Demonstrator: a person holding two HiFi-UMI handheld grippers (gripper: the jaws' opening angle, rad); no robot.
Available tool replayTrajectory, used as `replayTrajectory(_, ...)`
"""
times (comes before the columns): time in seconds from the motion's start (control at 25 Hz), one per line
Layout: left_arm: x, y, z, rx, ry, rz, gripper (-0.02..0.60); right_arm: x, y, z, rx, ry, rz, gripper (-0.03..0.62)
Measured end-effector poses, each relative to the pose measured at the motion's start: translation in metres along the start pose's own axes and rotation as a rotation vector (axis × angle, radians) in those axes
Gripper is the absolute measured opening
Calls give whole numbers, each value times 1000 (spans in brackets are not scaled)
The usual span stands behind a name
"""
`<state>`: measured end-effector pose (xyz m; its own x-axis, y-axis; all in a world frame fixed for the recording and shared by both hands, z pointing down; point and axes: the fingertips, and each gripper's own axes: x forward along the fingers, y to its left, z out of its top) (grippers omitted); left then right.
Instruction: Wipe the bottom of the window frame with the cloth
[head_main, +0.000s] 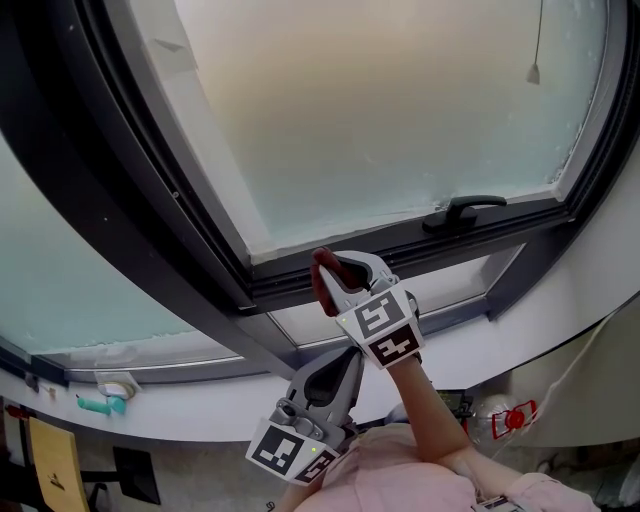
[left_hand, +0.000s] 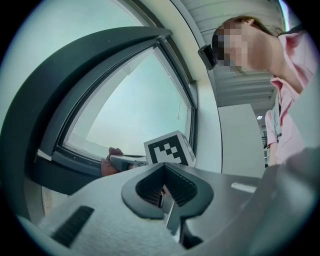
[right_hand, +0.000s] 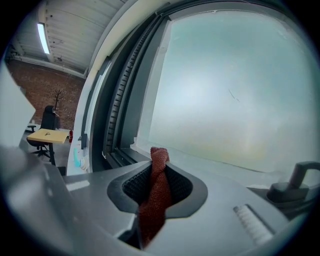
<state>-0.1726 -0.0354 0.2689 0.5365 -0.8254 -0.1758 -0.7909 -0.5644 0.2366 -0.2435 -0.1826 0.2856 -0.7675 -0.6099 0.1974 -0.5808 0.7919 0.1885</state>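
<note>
1. My right gripper (head_main: 340, 272) is clamped on the red cloth (right_hand: 156, 192), its tip up by the window frame's bottom rail (head_main: 400, 252).
2. My left gripper (head_main: 322, 388) hangs lower, jaws together on nothing.
3. I judge wiping is about to begin: next, press the cloth on and slide it along the rail.

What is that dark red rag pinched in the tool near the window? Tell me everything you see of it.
The dark red knitted cloth is bunched into a narrow twisted strip, clamped between the right gripper's ribbed black pads. Its rounded end pokes out beyond the jaws, close to the dark window frame's bottom rail; contact there cannot be confirmed.
</note>
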Motion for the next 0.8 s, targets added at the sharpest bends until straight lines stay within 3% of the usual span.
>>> replayTrajectory(0.48,8,-6,-4,-11,3,-10,-2,-8,-13,-3,-17,2,-31,69)
replayTrajectory(0.8,21,-15,-9,-29,-10,-85,0,-17,-29,-10,2,6,-41,69)
